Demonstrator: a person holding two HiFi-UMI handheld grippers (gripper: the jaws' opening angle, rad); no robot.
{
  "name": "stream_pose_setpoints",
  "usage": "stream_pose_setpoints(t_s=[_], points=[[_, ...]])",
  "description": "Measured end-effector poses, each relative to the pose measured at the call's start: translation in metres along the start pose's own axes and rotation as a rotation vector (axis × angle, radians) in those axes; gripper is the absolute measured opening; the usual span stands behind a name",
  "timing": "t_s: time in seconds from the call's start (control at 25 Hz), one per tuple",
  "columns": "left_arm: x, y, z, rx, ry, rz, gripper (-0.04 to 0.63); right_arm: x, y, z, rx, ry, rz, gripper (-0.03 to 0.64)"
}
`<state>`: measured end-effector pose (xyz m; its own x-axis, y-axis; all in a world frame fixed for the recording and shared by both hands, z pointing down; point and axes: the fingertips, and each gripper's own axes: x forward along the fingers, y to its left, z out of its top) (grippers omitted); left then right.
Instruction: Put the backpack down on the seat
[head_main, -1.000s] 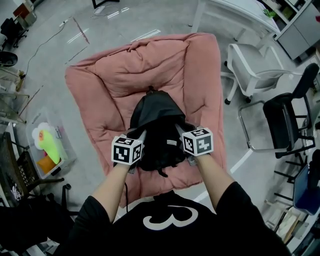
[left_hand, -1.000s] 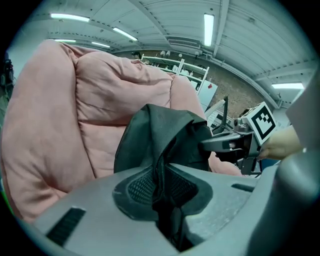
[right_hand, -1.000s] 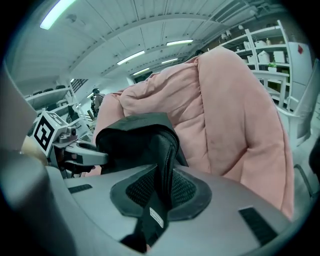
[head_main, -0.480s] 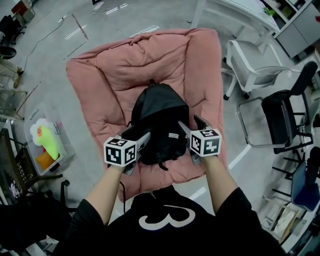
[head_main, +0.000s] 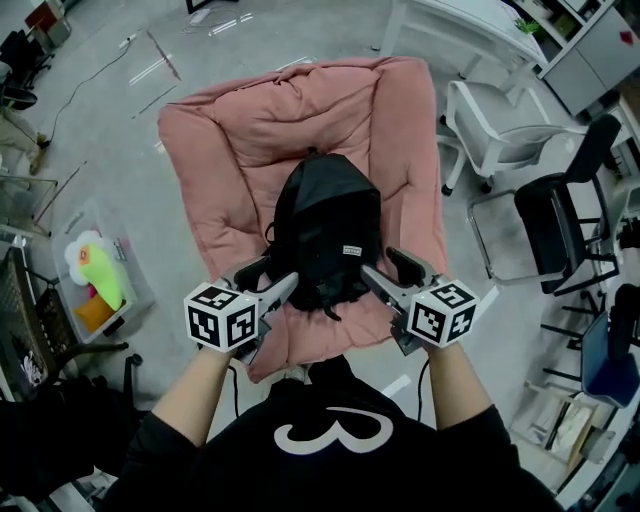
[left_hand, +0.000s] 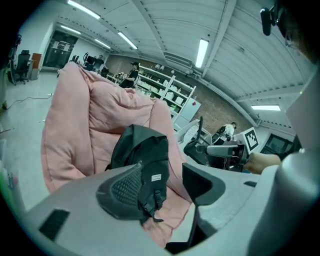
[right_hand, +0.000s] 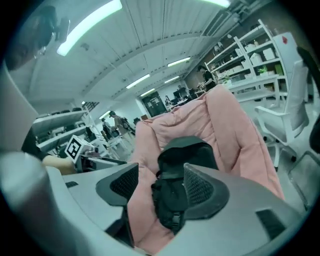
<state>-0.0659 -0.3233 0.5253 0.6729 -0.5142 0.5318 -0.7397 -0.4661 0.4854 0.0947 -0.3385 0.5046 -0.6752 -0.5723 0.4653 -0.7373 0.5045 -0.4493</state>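
And there's the backpack (head_main: 328, 230), sitting in the middle of the frame, upright in the hollow of the pink seat (head_main: 230, 140). Its back leans into the cushion behind it, which looks to be what props it up. The left gripper (head_main: 265, 282) hangs at lower left, just off the bag's bottom corner. Its jaws are wide but easing closed, with only air between the pads; the bag shows beyond them, not in them. The right gripper (head_main: 395, 272) mirrors it at lower right, jaws spread wide and empty, pads clear of the fabric. Both sit low and to either side, flanking the bag's base, a sensible spot should it slump forward. To my eye the placing is done.
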Motion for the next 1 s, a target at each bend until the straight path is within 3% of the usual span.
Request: stream_pose_setpoints(t_s=[0.08, 0.16, 0.24, 0.32, 0.4, 0.52, 0.88, 1.0], points=[[-0.020, -0.023, 0.003, 0.010, -0.014, -0.045, 0.242, -0.015, 0.036, -0.001, 0.016, -0.012, 0.088, 0.288], [-0.038, -0.052, 0.006, 0.035, -0.032, -0.106, 0.173, -0.027, 0.070, -0.002, 0.040, -0.022, 0.152, 0.261], [-0.057, -0.080, 0.012, 0.064, -0.057, -0.160, 0.122, -0.036, 0.101, -0.002, 0.054, -0.032, 0.191, 0.192], [-0.078, -0.099, 0.018, 0.078, -0.095, -0.190, 0.026, -0.043, 0.126, 0.003, 0.046, -0.055, 0.215, 0.113], [-0.098, -0.111, 0.024, 0.071, -0.134, -0.211, 0.014, -0.052, 0.149, 0.009, 0.034, -0.081, 0.255, 0.003], [-0.123, -0.126, 0.030, 0.063, -0.185, -0.236, 0.006, -0.065, 0.177, 0.015, -0.008, -0.102, 0.302, 0.003], [-0.168, -0.161, 0.047, 0.193, -0.247, -0.247, 0.006, -0.103, 0.215, 0.042, -0.170, -0.196, 0.275, 0.003], [-0.176, -0.164, 0.050, 0.221, -0.264, -0.251, 0.006, -0.111, 0.225, 0.052, -0.179, -0.240, 0.283, 0.003]])
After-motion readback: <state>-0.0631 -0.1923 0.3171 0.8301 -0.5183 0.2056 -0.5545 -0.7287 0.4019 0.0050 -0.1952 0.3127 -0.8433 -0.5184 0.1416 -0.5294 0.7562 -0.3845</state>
